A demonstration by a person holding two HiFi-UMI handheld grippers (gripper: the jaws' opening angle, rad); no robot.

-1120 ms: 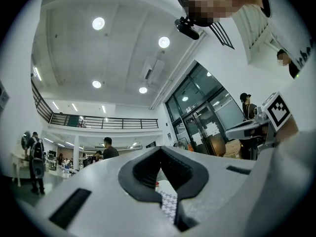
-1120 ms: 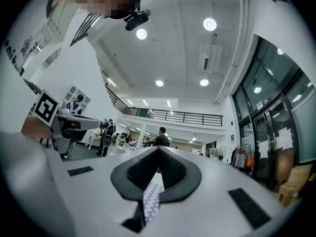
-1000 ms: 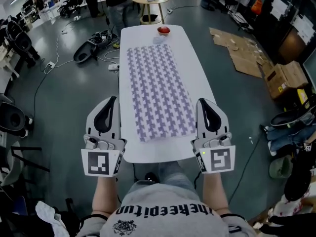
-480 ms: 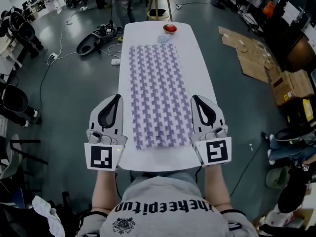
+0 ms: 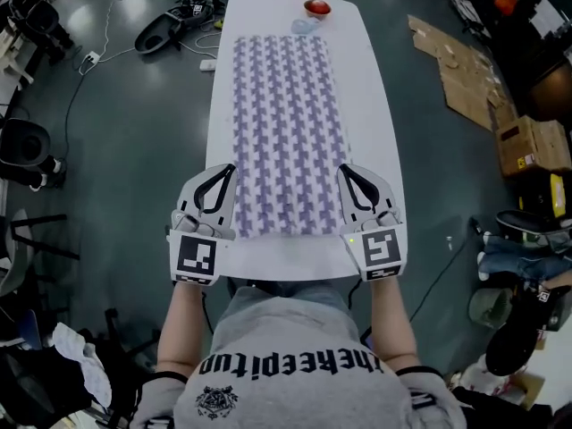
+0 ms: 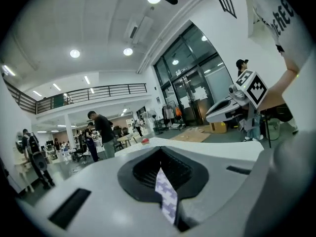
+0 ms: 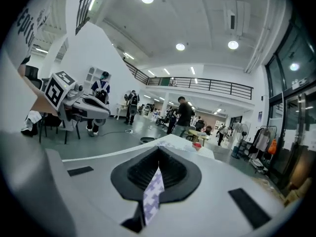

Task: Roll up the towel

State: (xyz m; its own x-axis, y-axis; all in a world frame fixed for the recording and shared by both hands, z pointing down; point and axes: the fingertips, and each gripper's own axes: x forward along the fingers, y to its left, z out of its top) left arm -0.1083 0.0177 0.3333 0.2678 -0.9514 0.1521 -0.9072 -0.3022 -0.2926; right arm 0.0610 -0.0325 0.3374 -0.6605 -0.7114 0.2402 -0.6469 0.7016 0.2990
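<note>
A long towel (image 5: 286, 123) with a purple-and-white pattern lies flat along the white table (image 5: 371, 150). Its near edge is just ahead of me. My left gripper (image 5: 229, 168) is shut, with its tips over the towel's near left edge. My right gripper (image 5: 343, 168) is shut too, over the near right edge. In the left gripper view the jaws (image 6: 160, 154) are closed, and a sliver of towel (image 6: 167, 196) shows along the slit between them. The right gripper view shows the same: closed jaws (image 7: 159, 152) and a sliver of towel (image 7: 153, 196). The cloth is not lifted anywhere.
A red bowl (image 5: 317, 8) and a small pale object (image 5: 304, 25) sit at the table's far end. Flattened cardboard (image 5: 465, 70) and boxes (image 5: 527, 146) lie on the floor to the right. Cables and a dark device (image 5: 170, 25) lie to the left. People stand in the background.
Both grippers have come down and moved inward from beside the table's near corners onto the towel's near corners. My head has moved forward over the table. The jaws stayed shut.
</note>
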